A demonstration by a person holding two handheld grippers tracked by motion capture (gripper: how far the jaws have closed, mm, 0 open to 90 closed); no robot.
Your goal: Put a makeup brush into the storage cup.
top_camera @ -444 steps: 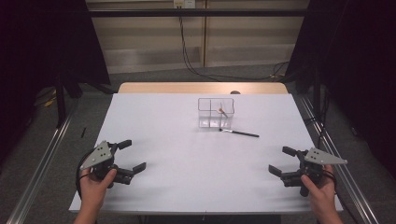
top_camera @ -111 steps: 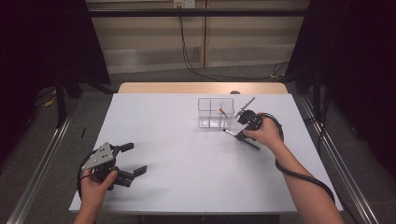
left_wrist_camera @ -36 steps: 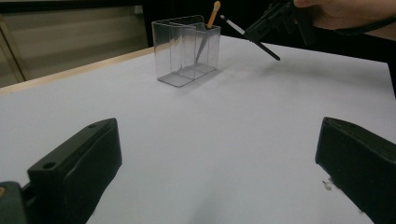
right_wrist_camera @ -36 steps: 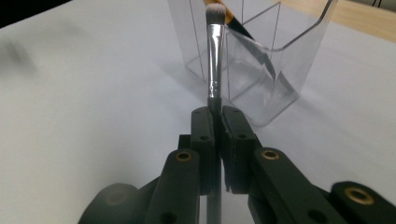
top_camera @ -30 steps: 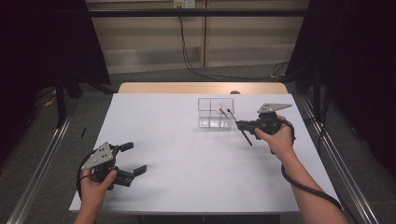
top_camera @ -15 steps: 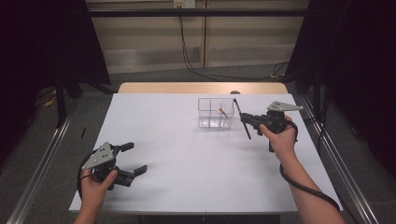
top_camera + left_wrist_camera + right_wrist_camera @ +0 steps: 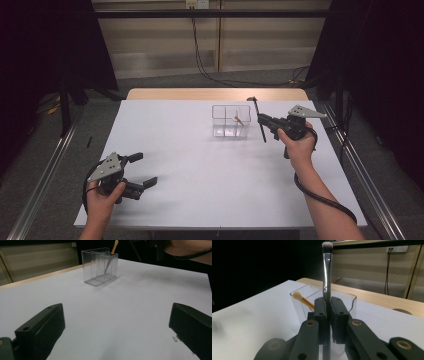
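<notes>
Right gripper view: fingers [image 7: 327, 312] pinching brush [image 7: 327, 270], w/ bristle tip up; left gripper [image 7: 135, 172] spread.

White table [image 7: 200, 165], wall cables [image 7: 200, 55] behind

Holder [image 7: 231, 121]: set on the bench [image 7: 200, 165], toward its far edge.
Small stick [image 7: 239, 120]: leant inside the holder.
Brush [image 7: 259, 120]: held just right of the holder.
</notes>
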